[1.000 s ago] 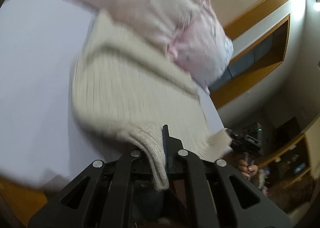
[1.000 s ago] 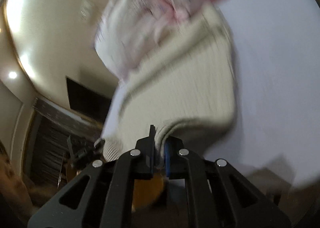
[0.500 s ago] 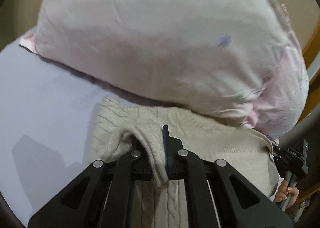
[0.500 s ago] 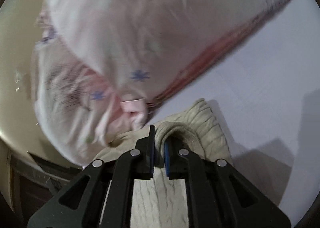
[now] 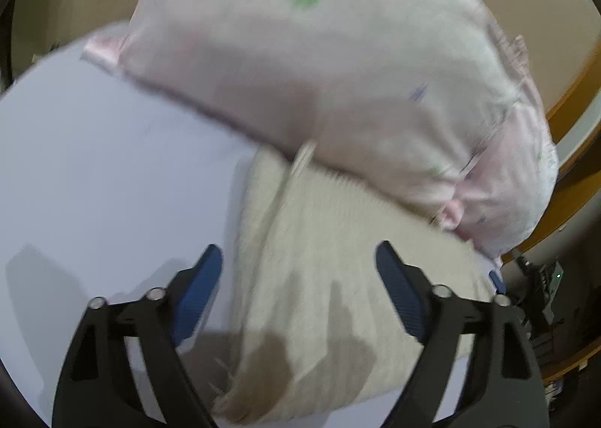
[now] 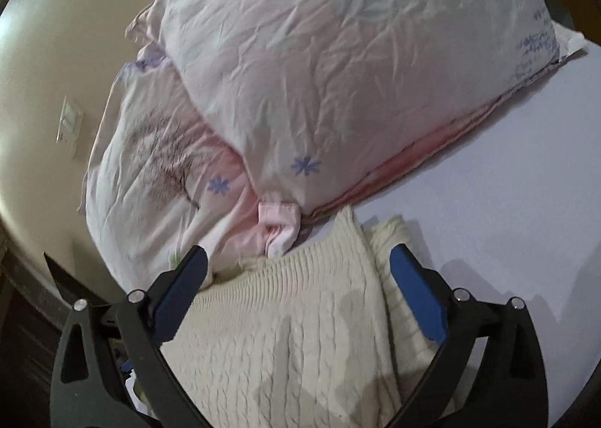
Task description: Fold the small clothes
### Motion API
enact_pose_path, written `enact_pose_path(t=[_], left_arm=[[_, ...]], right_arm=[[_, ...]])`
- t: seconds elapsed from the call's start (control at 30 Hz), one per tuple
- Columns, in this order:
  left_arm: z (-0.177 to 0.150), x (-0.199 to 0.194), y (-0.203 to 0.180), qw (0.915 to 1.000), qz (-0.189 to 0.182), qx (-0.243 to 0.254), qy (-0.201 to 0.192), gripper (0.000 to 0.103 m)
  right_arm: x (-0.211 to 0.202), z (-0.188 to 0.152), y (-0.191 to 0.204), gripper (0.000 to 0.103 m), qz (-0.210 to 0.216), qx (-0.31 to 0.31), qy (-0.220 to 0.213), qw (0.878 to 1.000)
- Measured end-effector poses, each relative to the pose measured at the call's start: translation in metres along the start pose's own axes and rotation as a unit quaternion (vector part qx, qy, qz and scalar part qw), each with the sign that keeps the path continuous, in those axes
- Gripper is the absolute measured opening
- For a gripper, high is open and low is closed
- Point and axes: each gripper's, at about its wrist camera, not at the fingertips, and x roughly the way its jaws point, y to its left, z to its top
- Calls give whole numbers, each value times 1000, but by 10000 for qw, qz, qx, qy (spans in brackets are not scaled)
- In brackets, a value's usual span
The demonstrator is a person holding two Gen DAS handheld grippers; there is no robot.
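Observation:
A cream cable-knit sweater [image 6: 293,330] lies folded on the pale lilac sheet [image 6: 507,210], its far edge against the pillows. It also shows, blurred, in the left wrist view [image 5: 330,278]. My left gripper [image 5: 298,279] is open and empty, its blue-padded jaws spread just above the sweater. My right gripper [image 6: 298,278] is open and empty too, its jaws spread over the sweater's far part. The right gripper also shows at the right edge of the left wrist view.
A large pale pink pillow with star prints [image 6: 357,64] lies on a second pink pillow [image 6: 157,172] right behind the sweater. The pillow [image 5: 338,90] fills the top of the left wrist view. A beige wall [image 6: 56,33] lies beyond. Bare sheet [image 5: 94,165] lies left of the sweater.
Both grippers held sweater edges, carried them toward the pillows and have now let go and opened. The sweater lies folded over on the sheet.

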Motion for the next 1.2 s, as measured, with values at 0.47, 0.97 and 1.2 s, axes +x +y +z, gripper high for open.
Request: enact_pose_path(t=[0.47,0.97,1.2], left_arm=[[-21,10,-16,9862,-1221,-1103,152,15],[-82,176,-319,9266,-3114,224,2096,17],[-39,84,-253,9646,-2505,601,568,52]], right_arm=[[-10,4,-10,98,692,399,90,9968],[-50,37,-33,98,-680,-265,-318,9968],[-43,43,-50,101,90,238,798,9965]])
